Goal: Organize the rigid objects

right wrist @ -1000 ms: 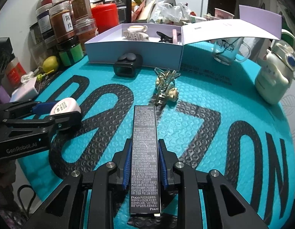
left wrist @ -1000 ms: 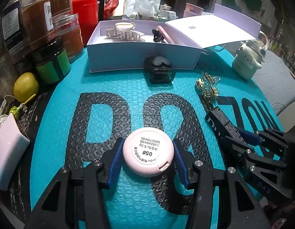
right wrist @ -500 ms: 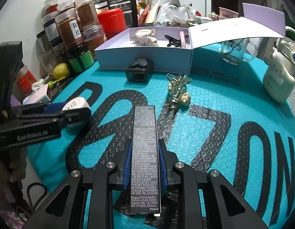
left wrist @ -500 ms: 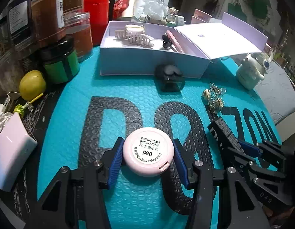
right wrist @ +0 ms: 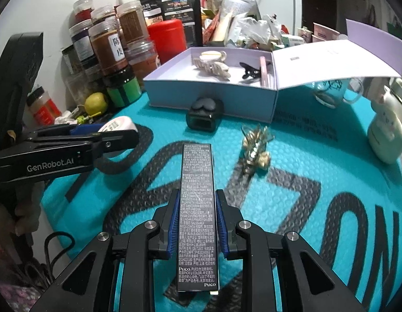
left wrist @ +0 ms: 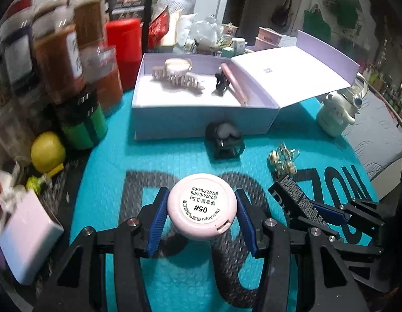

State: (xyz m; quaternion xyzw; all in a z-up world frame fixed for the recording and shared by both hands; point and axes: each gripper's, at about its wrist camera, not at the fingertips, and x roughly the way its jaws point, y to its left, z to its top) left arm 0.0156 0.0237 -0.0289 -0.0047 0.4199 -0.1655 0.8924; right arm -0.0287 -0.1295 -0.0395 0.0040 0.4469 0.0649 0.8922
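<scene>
Gripping pink compact (left wrist: 202, 206), black carton (right wrist: 197, 213) in clamped jaws over teal mat (right wrist: 317, 161); cluttered room.

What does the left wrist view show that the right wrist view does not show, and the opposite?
Only the left wrist view shows the round label of the pink compact and a white power bank. Only the right wrist view shows the printed face of the black carton and a glass mug. Both show the open lilac box, the black clip and the gold hair clip.
</scene>
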